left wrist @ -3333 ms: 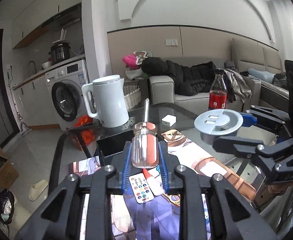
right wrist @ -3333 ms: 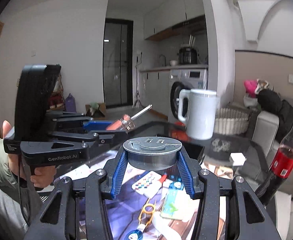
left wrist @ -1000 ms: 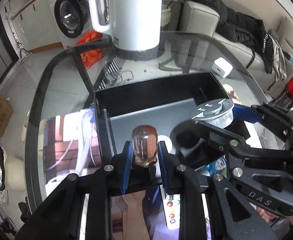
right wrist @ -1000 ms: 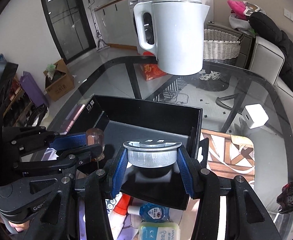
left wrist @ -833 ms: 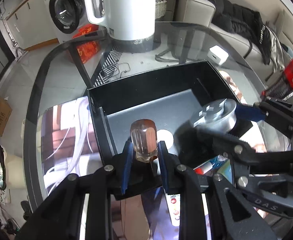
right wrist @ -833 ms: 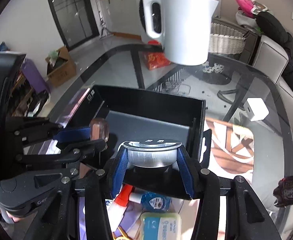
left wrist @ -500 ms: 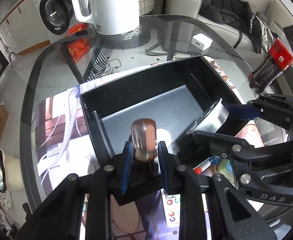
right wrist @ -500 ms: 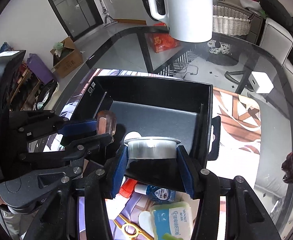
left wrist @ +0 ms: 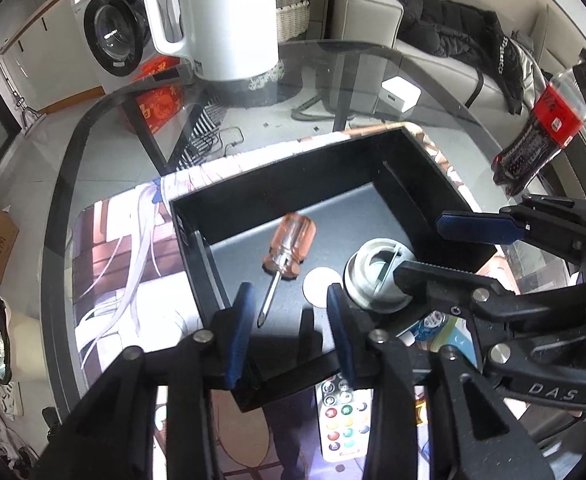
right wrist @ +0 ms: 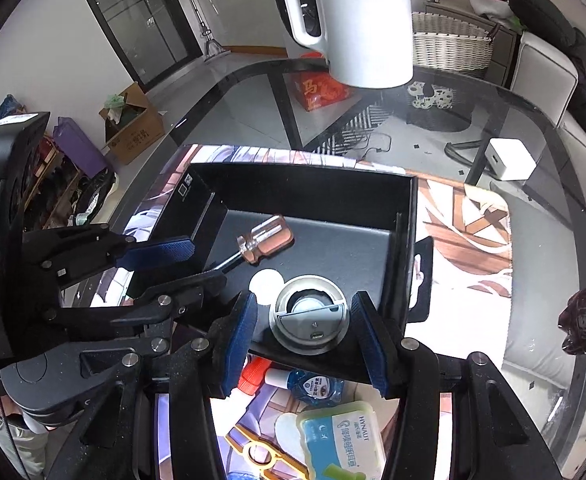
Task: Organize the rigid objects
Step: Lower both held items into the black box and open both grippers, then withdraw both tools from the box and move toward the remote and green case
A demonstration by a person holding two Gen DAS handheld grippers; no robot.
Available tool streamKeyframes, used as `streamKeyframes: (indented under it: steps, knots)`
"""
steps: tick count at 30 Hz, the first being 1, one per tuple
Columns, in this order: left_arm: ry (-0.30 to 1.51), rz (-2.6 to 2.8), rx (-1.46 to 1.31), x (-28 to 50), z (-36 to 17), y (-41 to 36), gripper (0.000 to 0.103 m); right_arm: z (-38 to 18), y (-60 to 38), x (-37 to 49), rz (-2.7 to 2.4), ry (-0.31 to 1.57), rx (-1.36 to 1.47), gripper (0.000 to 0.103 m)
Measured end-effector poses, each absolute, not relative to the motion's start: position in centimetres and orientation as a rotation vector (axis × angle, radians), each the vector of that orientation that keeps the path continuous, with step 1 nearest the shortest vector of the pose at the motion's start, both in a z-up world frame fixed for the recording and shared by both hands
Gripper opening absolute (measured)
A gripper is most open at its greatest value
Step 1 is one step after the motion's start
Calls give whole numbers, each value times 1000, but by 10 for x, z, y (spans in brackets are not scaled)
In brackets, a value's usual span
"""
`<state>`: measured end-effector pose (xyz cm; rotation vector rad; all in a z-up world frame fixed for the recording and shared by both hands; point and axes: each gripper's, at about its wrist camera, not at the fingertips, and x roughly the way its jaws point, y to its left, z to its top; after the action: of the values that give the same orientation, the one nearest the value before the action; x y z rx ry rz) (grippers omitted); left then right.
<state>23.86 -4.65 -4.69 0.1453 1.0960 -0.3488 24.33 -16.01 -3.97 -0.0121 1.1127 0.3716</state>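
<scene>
both grippers spread wide, empty; lift straight up, clearing screwdriver, puck and box.

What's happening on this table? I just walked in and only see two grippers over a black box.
A person is sorting loose items into the black box with two handheld grippers. The left gripper is open above the box, and a screwdriver lies loose on the box floor. The right gripper is open too, and a round metal part sits between its fingers in the box. A remote and other small items lie outside on the mat.
</scene>
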Motion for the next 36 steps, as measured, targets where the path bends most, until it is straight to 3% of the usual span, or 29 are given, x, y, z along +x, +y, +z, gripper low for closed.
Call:
streamKeyframes:
  steps: [10, 15, 17, 22, 24, 27, 29, 36]
  knots:
    - [978, -343, 97, 221, -19, -42, 40, -12, -177, 230, 344, 969, 41, 50]
    - [812, -361, 102, 197, 7, -43, 43, 9, -184, 210, 352, 818, 66, 50]
    - [701, -347, 115, 183, 20, -46, 52, 20, -186, 197, 331, 724, 55, 50]
    - [497, -322, 82, 149, 47, -41, 55, 47, -191, 160, 336, 527, 40, 51]
    - [445, -313, 64, 139, 55, -38, 60, 55, -194, 144, 324, 456, 48, 56]
    - [382, -305, 59, 122, 61, -35, 72, 66, -200, 125, 323, 394, 58, 58]
    - [343, -296, 73, 111, 67, -35, 88, 71, -204, 114, 332, 366, 58, 58]
    - [247, -261, 107, 72, 74, -33, 92, 78, -212, 79, 356, 317, 46, 69]
